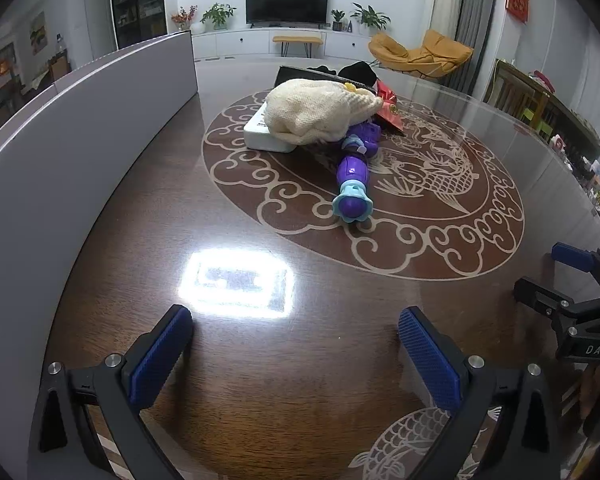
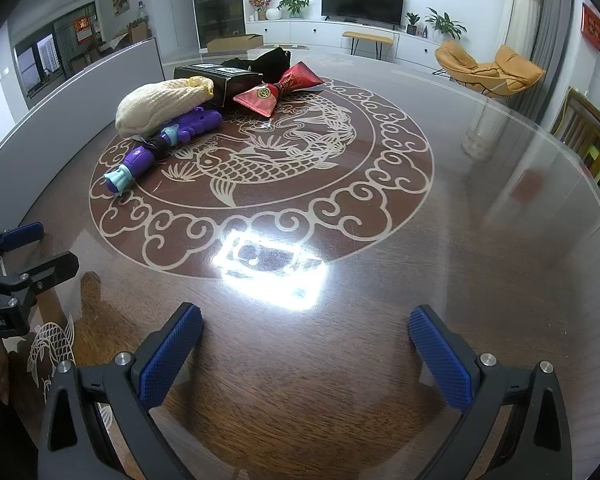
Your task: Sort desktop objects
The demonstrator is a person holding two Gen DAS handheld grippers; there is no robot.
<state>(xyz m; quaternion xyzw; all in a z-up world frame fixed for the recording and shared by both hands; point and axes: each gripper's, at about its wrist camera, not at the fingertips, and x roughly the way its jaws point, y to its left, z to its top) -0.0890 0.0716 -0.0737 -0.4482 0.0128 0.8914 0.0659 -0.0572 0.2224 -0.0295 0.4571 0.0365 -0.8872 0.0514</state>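
A pile lies at the far side of the round table: a cream knitted pouch (image 1: pixel 320 110) (image 2: pixel 160 104) resting on a white box (image 1: pixel 260 134), a purple toy (image 1: pixel 354 176) (image 2: pixel 160 148) with a light-blue end, a red pouch (image 1: pixel 388 106) (image 2: pixel 284 88), a black box (image 2: pixel 220 80) and a black cloth (image 2: pixel 268 58). My left gripper (image 1: pixel 296 344) is open over bare wood, well short of the pile. My right gripper (image 2: pixel 306 340) is also open with nothing between its blue pads. Each shows in the other's view: the right gripper (image 1: pixel 556 274), the left gripper (image 2: pixel 44 248).
A grey panel (image 1: pixel 80 140) (image 2: pixel 80 92) stands along the table's left edge. The glossy table top (image 1: pixel 260 220) carries a carved fish medallion and a bright lamp glare (image 2: pixel 272 268). A living room with a TV and an orange chair lies beyond.
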